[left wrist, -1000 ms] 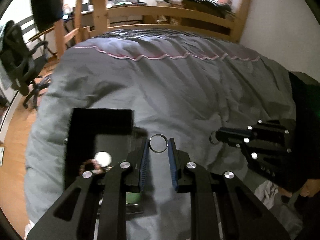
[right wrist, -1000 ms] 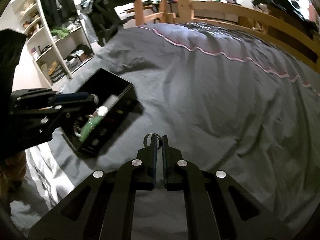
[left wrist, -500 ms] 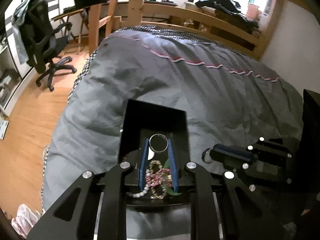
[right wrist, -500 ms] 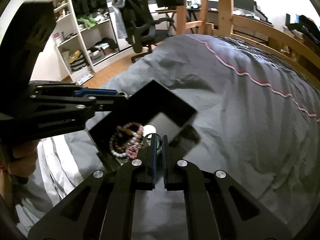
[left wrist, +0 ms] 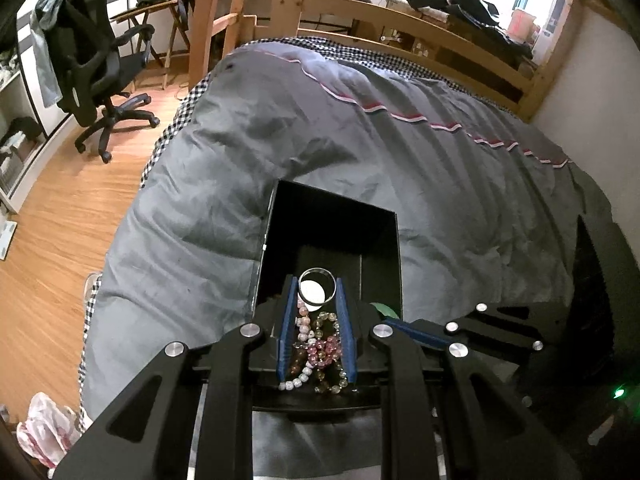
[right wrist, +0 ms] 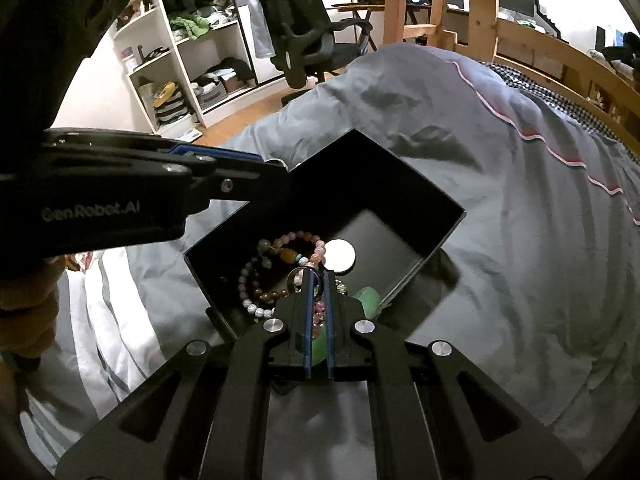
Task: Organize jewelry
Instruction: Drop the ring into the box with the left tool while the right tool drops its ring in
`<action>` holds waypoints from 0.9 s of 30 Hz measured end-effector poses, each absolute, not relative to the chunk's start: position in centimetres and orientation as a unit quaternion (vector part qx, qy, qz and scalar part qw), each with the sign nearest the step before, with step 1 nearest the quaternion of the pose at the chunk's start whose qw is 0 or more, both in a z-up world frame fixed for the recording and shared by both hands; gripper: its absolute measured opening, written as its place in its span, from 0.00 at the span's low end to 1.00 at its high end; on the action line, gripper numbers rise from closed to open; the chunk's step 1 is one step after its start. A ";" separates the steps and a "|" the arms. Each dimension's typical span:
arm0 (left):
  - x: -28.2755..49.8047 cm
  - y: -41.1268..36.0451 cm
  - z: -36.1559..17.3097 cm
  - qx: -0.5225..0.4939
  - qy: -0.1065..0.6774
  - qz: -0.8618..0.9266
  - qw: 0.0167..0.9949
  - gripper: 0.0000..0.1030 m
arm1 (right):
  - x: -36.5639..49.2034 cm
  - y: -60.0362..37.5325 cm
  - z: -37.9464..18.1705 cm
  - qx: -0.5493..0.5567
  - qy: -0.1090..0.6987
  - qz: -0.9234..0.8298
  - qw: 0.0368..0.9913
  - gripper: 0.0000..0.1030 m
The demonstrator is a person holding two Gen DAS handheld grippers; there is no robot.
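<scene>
Half the green bangle gripper-hidden

You see a shiny metal ring, glossy glass-like beads (some pearly), a matt black box, and wrinkled grey cloth bedding.

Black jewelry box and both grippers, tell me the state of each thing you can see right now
Black jewelry box: open, no lid on it, resting on the bed.
Left gripper: shut on a silver ring, held over the box.
Right gripper: shut on a dark ring, held over the box.
Beaded bracelets: piled inside the box.
White disc: flat on the box floor.
</scene>
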State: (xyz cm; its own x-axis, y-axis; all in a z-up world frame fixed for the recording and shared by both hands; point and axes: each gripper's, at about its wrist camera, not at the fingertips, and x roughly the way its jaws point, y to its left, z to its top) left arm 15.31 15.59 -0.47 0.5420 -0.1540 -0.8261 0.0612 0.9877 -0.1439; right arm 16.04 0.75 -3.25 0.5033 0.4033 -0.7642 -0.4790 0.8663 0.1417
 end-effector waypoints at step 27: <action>14.3 17.6 1.8 -0.066 0.434 -0.010 0.899 0.91 | 15.1 -0.7 -2.0 -0.008 0.403 0.227 0.886 0.96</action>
